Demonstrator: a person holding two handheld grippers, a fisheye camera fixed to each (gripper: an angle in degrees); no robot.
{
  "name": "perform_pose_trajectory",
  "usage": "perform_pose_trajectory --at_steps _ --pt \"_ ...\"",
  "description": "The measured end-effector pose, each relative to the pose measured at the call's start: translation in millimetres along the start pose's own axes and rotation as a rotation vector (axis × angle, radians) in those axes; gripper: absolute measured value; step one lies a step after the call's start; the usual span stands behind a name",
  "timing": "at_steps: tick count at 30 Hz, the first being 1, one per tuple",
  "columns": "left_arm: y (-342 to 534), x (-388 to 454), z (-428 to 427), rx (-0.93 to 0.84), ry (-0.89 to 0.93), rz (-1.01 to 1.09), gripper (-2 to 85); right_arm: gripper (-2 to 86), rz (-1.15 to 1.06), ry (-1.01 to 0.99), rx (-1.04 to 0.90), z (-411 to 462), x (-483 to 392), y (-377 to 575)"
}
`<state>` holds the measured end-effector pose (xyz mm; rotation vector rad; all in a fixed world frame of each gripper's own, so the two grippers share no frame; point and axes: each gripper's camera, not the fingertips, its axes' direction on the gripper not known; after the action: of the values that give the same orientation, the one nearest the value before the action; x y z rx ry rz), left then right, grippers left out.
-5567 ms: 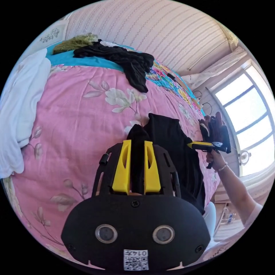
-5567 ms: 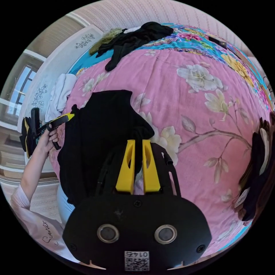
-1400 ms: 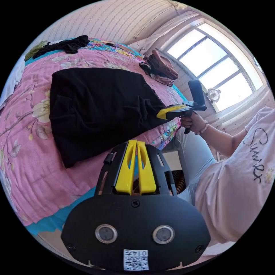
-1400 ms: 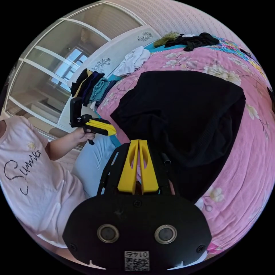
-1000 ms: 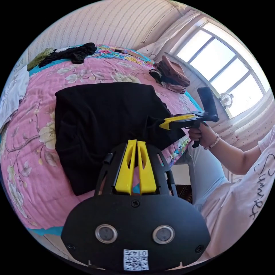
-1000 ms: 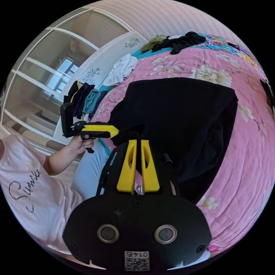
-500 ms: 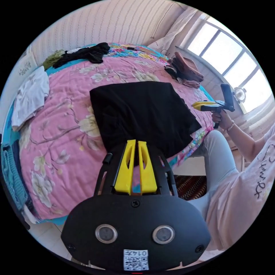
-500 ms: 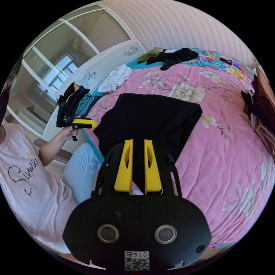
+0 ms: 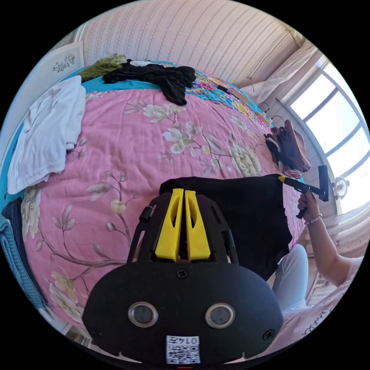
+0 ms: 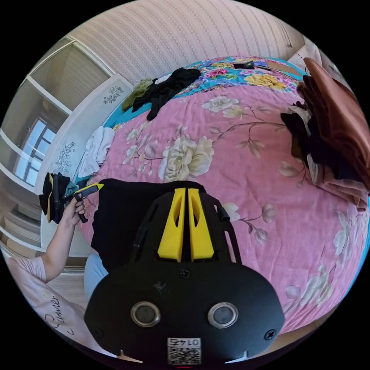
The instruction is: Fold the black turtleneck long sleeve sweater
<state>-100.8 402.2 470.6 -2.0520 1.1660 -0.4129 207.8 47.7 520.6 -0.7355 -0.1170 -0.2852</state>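
The black sweater (image 9: pixel 246 216) is stretched over the pink flowered bedspread (image 9: pixel 127 154) near the bed's edge. Its top edge runs straight between both grippers, and the rest drops toward the person's legs. In the left gripper view, my left gripper (image 9: pixel 183 191) is shut on one end of that edge, and my right gripper (image 9: pixel 283 179) pinches the other end. In the right gripper view, my right gripper (image 10: pixel 186 190) is shut on the black sweater (image 10: pixel 119 219). My left gripper (image 10: pixel 98 186) holds the far corner, with a hand behind it.
A white garment (image 9: pixel 46 131) lies at the bed's left side. A loose black clothes pile (image 9: pixel 154 75) and a green item lie at the far end. Folded brown clothes (image 10: pixel 335 115) sit on the right. Stacked knitwear (image 9: pixel 15 246) is beside the bed, and a window lies beyond.
Half a second ago the sweater lay flat, the left gripper was clear of it and the right was open. Both grippers have since shut on one edge and pulled it taut.
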Motion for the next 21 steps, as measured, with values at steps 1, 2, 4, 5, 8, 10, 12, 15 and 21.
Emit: perform_pose_trajectory --at_steps 1,2,4,5,8,10,12,15,21 --pt "-4 -2 5 -0.007 -0.016 -0.004 -0.7 0.6 0.011 -0.002 -0.001 1 2 -7" --pt "-5 -3 9 -0.022 -0.031 -0.006 -0.7 0.6 0.020 -0.003 -0.003 4 4 -10" --pt "-4 -5 34 -0.095 -0.093 0.022 -0.4 0.6 0.069 -0.012 -0.081 26 12 -18" --pt "-2 -5 39 -0.109 -0.090 0.027 -0.2 0.6 0.077 -0.024 -0.109 32 13 -19" --pt "6 -9 28 -0.056 -0.038 -0.035 4.4 0.6 0.085 -0.026 -0.086 24 5 -17" --pt "22 -4 2 0.006 -0.064 -0.014 4.7 0.3 0.047 0.047 -0.019 -1 -7 -6" --pt "41 11 -19 0.058 -0.093 0.054 3.8 0.0 -0.034 0.104 0.045 -18 -28 7" --pt "80 61 -31 0.089 0.031 0.197 0.1 -0.3 -0.287 0.044 0.039 -11 -92 19" --pt "162 167 22 0.015 0.106 0.296 -0.9 -0.5 -0.588 0.222 -0.115 73 -220 1"
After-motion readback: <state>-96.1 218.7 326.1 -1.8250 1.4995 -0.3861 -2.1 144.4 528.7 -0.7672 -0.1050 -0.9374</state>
